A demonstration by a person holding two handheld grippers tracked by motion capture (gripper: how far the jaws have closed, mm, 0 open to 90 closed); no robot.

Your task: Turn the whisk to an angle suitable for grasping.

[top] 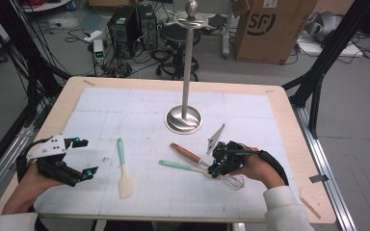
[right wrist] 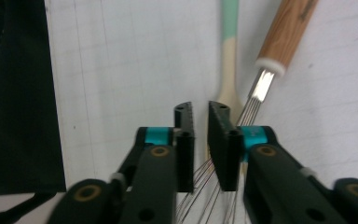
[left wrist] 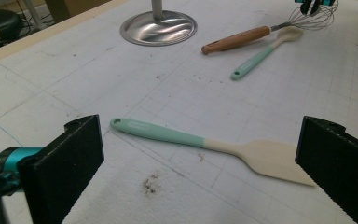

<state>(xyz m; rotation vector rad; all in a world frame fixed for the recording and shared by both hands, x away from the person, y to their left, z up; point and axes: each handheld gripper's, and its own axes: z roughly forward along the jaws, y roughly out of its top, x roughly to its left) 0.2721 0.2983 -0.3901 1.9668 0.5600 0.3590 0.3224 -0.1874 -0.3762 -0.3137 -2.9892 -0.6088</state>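
**Right jaws cracked apart over the whisk wires**

I take the steel stand (top: 184, 119) as my landmark. The whisk (top: 207, 166) lies on the white mat (top: 139, 113) on my side of the stand's round base and a little to its right, wooden handle pointing back toward the base, wire head toward me. My right gripper (top: 217, 169) hangs over the wire head. Looking along it, the jaws stand a narrow slit apart; the wires fan out beneath and between them, but I see no pad pressing on them, so I count this gripper released and holding nothing.

A mint-handled spoon (top: 183, 166) lies against the whisk, its pale bowl tucked just beside the wires, on the side away from the stand. The mint-handled spatula (top: 124, 169) lies well to the left of the base, in front of my left gripper (top: 82, 159), whose jaws are spread wide with nothing in them.

The risks, as I judge them: springy wires make a poor hold, so closing here could let the whisk slip or twist out. The slit is narrow, so a downward push could splay the wires or shove the whisk along the mat. And the spoon bowl sits so near that a careless pinch could catch it too.
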